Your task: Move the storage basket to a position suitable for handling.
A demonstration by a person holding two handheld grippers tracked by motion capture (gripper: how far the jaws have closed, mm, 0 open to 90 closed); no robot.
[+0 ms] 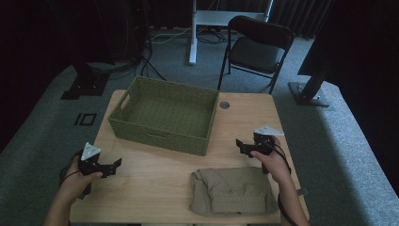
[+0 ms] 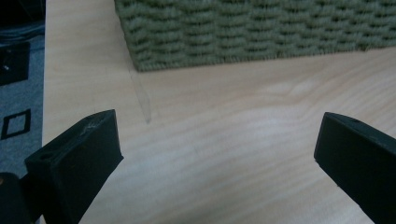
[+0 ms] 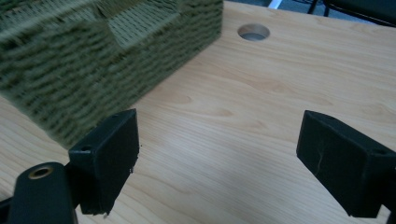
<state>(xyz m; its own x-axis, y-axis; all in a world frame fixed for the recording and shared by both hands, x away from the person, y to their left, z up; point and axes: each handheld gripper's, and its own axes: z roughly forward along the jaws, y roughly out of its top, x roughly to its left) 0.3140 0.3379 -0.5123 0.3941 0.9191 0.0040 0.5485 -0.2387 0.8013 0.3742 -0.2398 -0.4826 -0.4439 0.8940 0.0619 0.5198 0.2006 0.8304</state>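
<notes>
I held both jaws spread, empty: left hand-held gripper [image 1: 114, 165], right hand-held gripper [image 1: 241, 145]. The folded khaki cloth garment [image 1: 233, 191] lay on the pale wooden bench [image 1: 155, 181], before the woven green basket [image 1: 165, 114] (presumably its destination); pinching opposite edges evenly seemed wisest.

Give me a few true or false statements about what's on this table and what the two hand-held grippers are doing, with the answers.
1. The green woven basket is empty. True.
2. The folded tan cloth lies inside the basket. False: it lies on the table, in front of the basket, near the right hand-held gripper.
3. Both hand-held grippers are open and hold nothing. True: the left hand-held gripper and the right one both have their jaws spread over bare wood.
4. The left hand-held gripper is touching the cloth. False: it is off to the cloth's left, apart from it.
5. A black chair stands beyond the table. True.
</notes>
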